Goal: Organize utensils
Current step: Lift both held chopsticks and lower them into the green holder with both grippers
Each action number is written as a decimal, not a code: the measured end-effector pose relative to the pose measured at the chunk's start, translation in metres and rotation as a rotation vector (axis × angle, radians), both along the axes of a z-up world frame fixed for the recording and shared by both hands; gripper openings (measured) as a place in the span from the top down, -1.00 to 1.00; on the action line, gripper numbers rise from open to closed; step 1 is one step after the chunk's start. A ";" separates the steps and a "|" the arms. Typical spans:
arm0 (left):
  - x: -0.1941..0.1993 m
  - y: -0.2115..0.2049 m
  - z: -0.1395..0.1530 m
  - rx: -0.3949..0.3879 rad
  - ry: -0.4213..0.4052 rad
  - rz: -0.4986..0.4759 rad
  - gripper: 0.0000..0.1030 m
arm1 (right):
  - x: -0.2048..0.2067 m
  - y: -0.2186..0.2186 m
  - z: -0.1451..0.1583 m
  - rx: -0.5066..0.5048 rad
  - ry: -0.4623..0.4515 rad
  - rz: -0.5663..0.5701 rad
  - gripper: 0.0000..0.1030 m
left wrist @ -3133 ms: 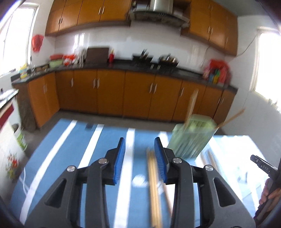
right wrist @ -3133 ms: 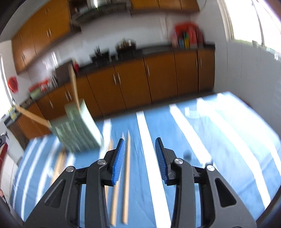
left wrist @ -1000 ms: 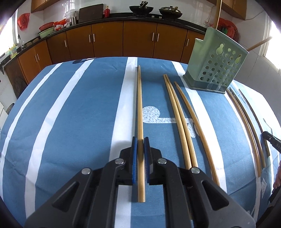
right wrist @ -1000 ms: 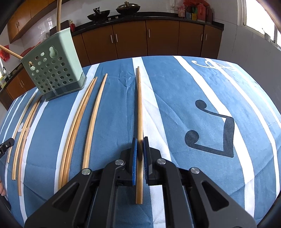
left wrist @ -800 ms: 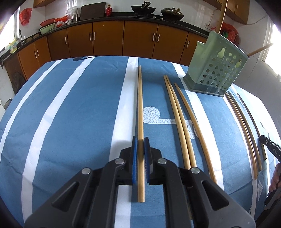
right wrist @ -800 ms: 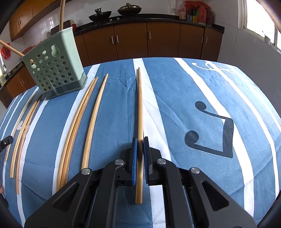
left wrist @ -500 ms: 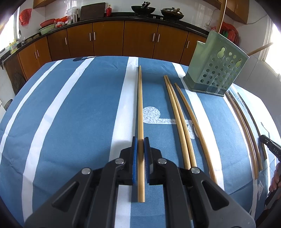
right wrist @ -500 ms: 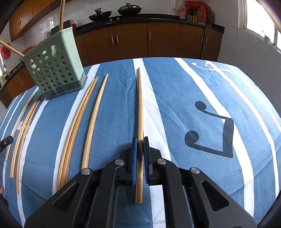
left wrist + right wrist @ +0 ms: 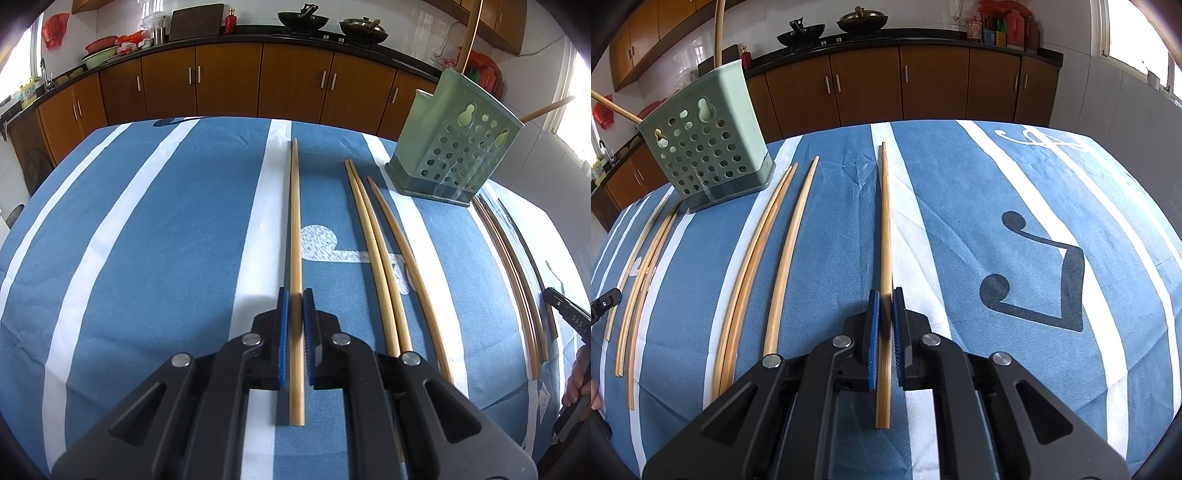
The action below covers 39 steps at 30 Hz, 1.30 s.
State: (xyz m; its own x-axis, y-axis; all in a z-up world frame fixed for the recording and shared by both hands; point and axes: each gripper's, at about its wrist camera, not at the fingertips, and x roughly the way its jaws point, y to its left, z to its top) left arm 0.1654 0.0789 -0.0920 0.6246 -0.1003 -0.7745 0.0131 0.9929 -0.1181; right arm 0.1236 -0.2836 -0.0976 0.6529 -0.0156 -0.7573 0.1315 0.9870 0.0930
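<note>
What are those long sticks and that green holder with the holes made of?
The long tan chopsticks look like bamboo or wood: matte, pale, faintly streaked. The pale green perforated holder looks like moulded plastic, smooth with a slight sheen and neatly punched round holes.

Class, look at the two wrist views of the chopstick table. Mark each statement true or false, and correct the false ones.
1. The left gripper is shut on a chopstick. True.
2. The right gripper is open and holds nothing. False: it is shut on a chopstick.
3. The green holder lies tipped over. False: it stands upright on the cloth.
4. Chopsticks already stand in the holder. True.
5. The cloth is plain red. False: it is blue with white stripes.
</note>
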 end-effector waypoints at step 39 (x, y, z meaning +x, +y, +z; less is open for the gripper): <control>-0.054 0.002 0.125 0.010 -0.326 0.049 0.85 | -0.048 -0.022 0.105 0.058 -0.344 -0.044 0.86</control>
State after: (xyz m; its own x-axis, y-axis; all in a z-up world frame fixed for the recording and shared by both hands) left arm 0.1112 0.0809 0.0327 0.8438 -0.0576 -0.5335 0.0012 0.9944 -0.1056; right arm 0.0758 -0.3052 0.0070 0.8694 -0.0128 -0.4940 0.1252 0.9727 0.1953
